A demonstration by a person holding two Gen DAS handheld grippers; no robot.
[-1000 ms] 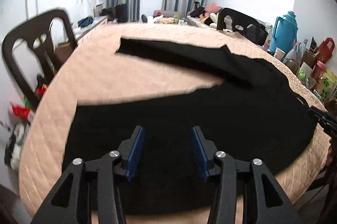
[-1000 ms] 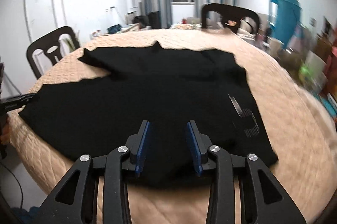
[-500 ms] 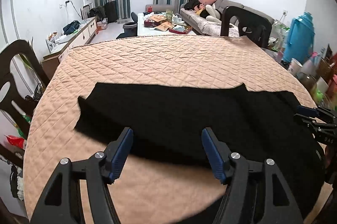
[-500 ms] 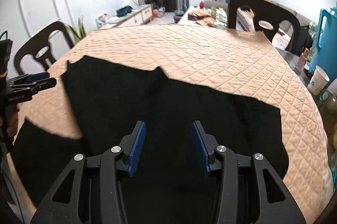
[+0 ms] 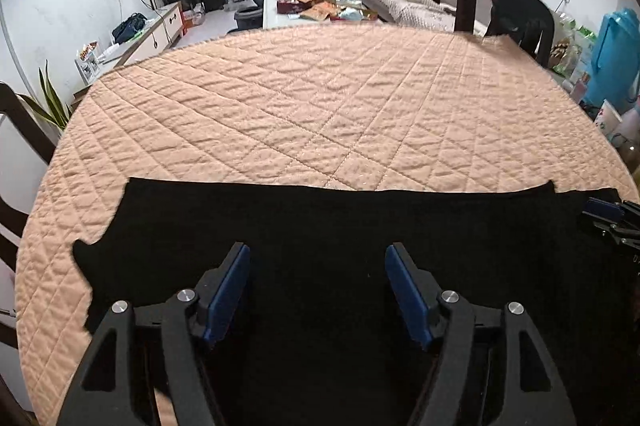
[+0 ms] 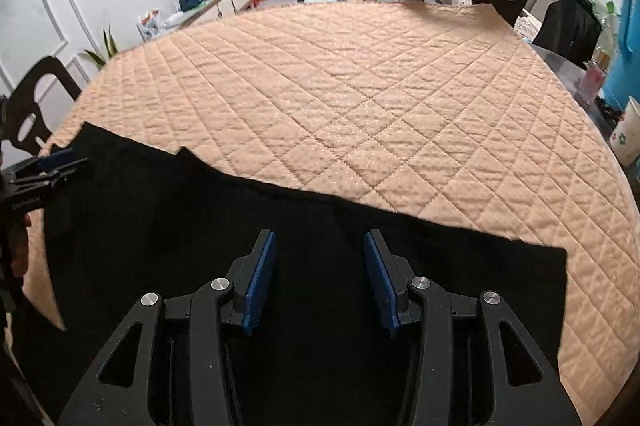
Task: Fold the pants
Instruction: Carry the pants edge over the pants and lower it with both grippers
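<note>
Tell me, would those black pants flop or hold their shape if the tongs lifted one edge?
Probably flop: the black pants lie flat and follow the quilted cover with soft, uneven edges. They look thin, so likely light. The textured quilt may grip them, so a push would more likely bunch them than slide them.

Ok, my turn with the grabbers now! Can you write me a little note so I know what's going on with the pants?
Left hand-held gripper: open, holding nothing, over the black pants.
Right hand-held gripper: open too, holding nothing, over the same pants.
The pants lie flat as one long strip along the near edge of the peach quilted table cover.
Done: they look folded lengthwise already, one leg over the other, though the layers are hard to tell apart.
Left: probably fold the strip across, end to end, then smooth it.
</note>
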